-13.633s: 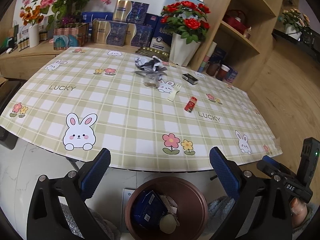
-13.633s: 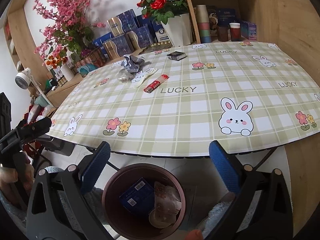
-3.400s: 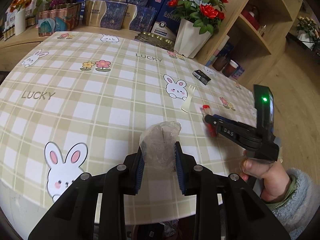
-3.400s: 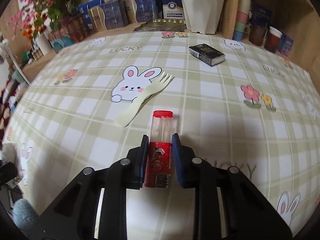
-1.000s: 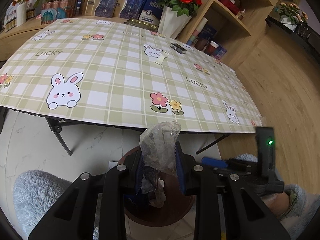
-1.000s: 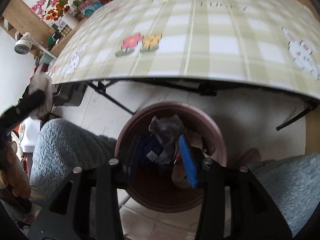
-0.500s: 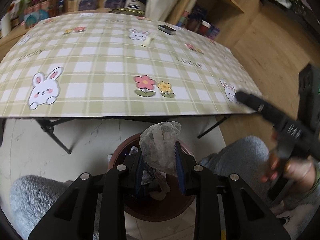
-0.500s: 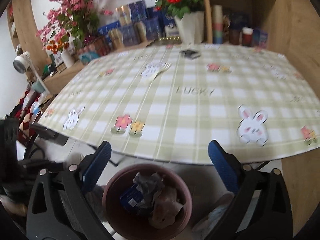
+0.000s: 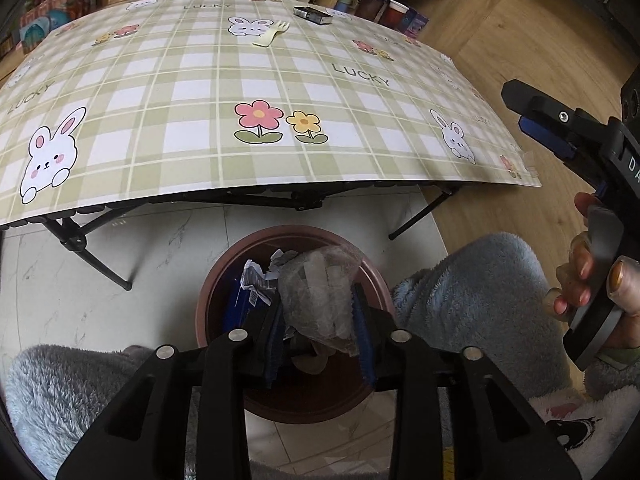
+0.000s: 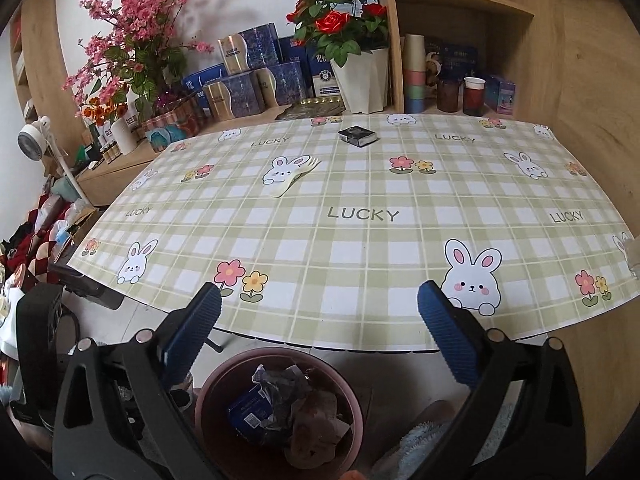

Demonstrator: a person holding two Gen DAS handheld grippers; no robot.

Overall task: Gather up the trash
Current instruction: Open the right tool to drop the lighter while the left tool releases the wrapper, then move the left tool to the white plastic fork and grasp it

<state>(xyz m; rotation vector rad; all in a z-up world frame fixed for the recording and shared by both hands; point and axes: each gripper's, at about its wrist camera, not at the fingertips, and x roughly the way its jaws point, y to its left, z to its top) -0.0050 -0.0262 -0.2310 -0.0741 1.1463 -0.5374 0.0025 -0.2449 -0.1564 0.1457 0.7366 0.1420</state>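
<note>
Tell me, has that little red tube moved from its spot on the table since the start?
Yes. It no longer lies near the plastic fork on the table; whether it sits in the brown bin cannot be told.

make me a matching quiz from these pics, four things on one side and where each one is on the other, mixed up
Things:
1. plastic fork
2. black box
3. crumpled plastic bag
4. blue carton

Places:
A. held between the jaws of the left gripper, above the bin
B. lying inside the bin
C. on the table, beside a printed rabbit
D. on the table's far side, towards the rose pot

Pairs: 1-C, 2-D, 3-A, 4-B
</note>
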